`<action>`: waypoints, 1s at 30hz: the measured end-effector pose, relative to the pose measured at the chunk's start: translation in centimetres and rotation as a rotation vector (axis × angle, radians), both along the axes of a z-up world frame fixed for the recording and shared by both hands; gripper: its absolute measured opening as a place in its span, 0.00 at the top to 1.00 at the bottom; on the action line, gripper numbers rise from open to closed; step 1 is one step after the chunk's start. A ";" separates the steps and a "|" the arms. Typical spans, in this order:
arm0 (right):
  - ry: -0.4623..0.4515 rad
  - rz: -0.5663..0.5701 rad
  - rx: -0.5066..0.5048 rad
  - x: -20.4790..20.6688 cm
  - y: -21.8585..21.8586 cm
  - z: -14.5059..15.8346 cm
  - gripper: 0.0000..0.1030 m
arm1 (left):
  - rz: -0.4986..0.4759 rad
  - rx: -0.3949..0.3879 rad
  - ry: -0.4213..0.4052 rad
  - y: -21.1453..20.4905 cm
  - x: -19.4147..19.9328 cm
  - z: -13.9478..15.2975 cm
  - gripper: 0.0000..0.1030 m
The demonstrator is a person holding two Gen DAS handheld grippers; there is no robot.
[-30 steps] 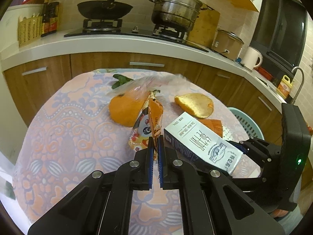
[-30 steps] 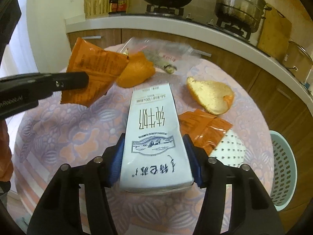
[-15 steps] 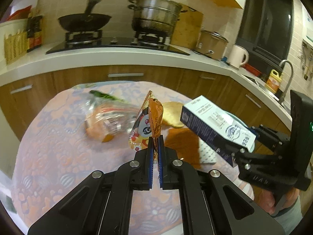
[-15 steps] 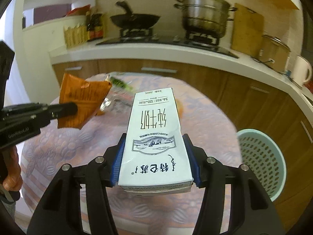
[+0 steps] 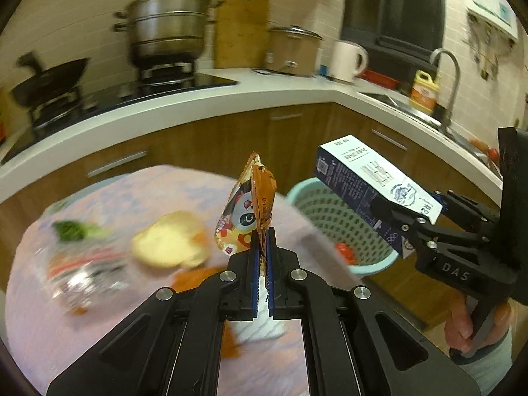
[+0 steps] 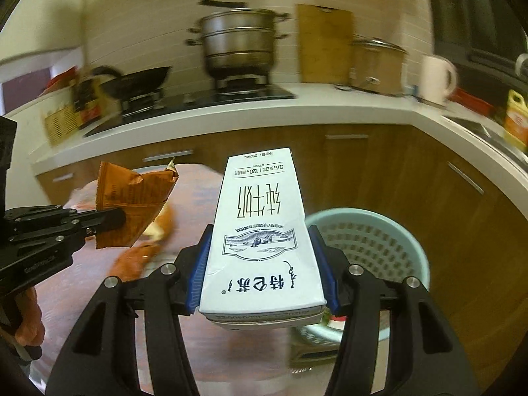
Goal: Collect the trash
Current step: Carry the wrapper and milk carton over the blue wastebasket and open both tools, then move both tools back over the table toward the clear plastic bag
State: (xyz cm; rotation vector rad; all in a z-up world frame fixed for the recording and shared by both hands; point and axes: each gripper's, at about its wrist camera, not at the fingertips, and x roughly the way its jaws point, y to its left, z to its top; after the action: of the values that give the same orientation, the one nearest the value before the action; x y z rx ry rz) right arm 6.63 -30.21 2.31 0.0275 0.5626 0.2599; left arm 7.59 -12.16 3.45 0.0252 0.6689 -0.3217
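Basket [image 6: 389, 247] sits beside the table [image 5: 132, 313]. Left gripper [image 5: 260, 257] pinches a wrapper [image 5: 254, 211] left of it; right gripper [image 6: 262, 264] clamps a carton [image 6: 260, 231] above its rim.

One milk carton [image 6: 260, 231], one snack wrapper [image 5: 250, 211], one basket [image 6: 396, 231].

Black grippers [image 5: 260, 257], blue pads [image 6: 198, 264], seemingly bare hand [image 5: 462, 326]

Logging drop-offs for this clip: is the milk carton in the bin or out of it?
Out. The right gripper is shut on the milk carton, holding it in the air by the green bin, not inside.
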 end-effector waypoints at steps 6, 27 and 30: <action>0.061 -0.116 0.066 2.6 -5.8 -2.2 0.50 | -0.095 0.036 0.033 -6.6 3.8 -1.2 0.99; 0.259 -0.227 0.172 7.2 -9.5 -6.6 0.42 | -0.062 0.004 0.003 -6.7 5.0 -2.0 0.41; 0.210 -0.163 0.164 6.0 -6.8 -4.5 0.42 | -0.029 -0.009 -0.032 -4.4 3.4 -0.9 0.41</action>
State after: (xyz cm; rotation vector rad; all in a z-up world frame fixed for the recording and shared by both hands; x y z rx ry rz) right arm 12.65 -36.98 -2.23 0.2607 0.7424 0.1442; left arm 11.01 -16.57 2.55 0.0313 0.6360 -0.3520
